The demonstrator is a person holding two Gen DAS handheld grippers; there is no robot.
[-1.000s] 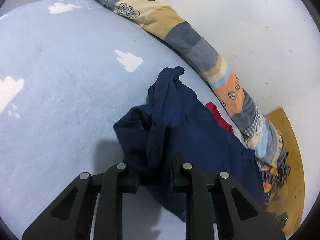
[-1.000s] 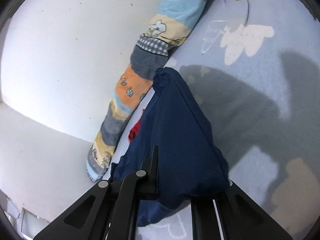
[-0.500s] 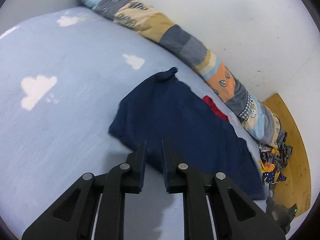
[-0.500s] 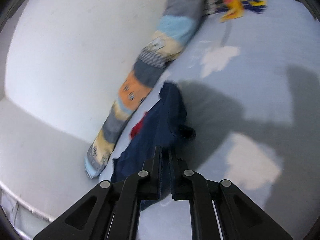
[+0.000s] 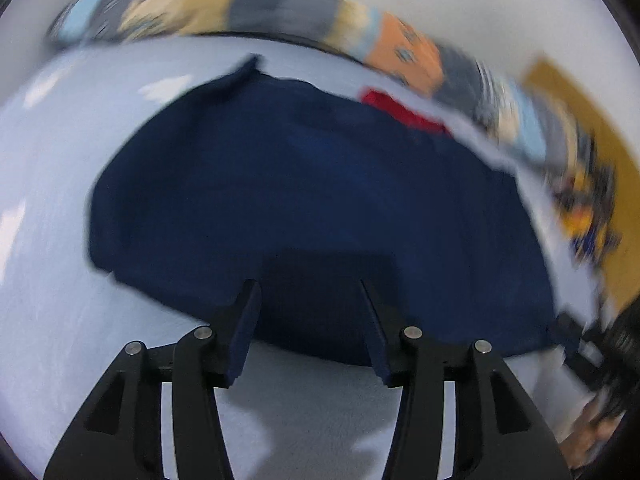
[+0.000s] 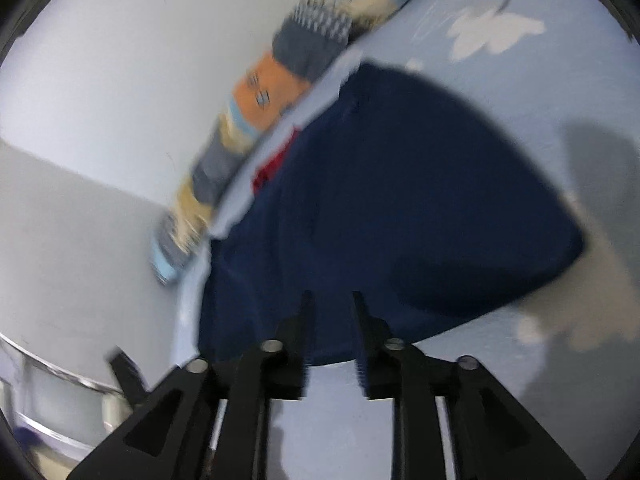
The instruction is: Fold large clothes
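Nearest in each wrist view are the tongs themselves: the left gripper has its jaws opening, a wide gap between them and nothing pinched, and the right gripper is likewise opening with only a narrower gap and no cloth between its pads. Just past both sets of fingertips lies the navy garment, spread fairly flat on the pale blue cloud-print blanket, its near hem running close under the tips in both views. The step in hand looks like a release after laying a fold down, so the sound way to finish it is to let the jaws clear the hem fully before drawing away, keeping the tips low and level so the cloth is not dragged or flipped back, and then to choose the next pair of corners from an edge that lies straight. Beyond the garment a bit of red cloth peeks out at its far edge, and behind that a long patchwork bolster runs along the white wall. Both pictures are smeared by motion, so seams, sleeves and how many layers the garment has are hard to make out; what the red piece belongs to cannot be told, and the clutter at the right rim of the left view is unreadable.
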